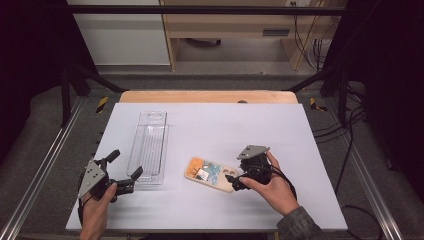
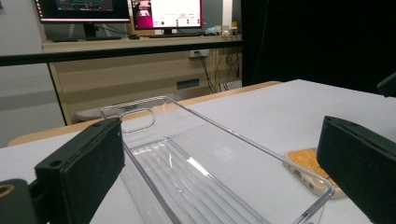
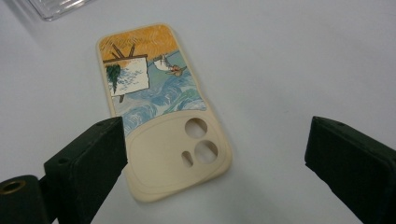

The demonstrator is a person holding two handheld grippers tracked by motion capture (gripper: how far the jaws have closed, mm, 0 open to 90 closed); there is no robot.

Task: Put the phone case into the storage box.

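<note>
— What is seen nearest the camera's side of the desk (image 1: 280, 125)?

— The right gripper (image 1: 239, 181) is held low over the camera-cutout end of a phone case (image 1: 212, 174). Its jaws are spread wide and released, with nothing clamped between them. The case lies flat on the white desk, printed side up, and part of it is framed between the two black jaws in the right gripper view.

— And at the left?

— The left gripper (image 1: 126, 170) is held at the near end of a clear plastic tray (image 1: 148, 146). Its jaws are parted too, and nothing is gripped. The tray is laid lengthwise away from the person, just left of the case but apart from it.

— What is shown beyond the desk?

— A wooden shelf unit (image 1: 227, 30) is seen against the far wall, and monitors (image 2: 119, 10) are visible in the left gripper view.
</note>
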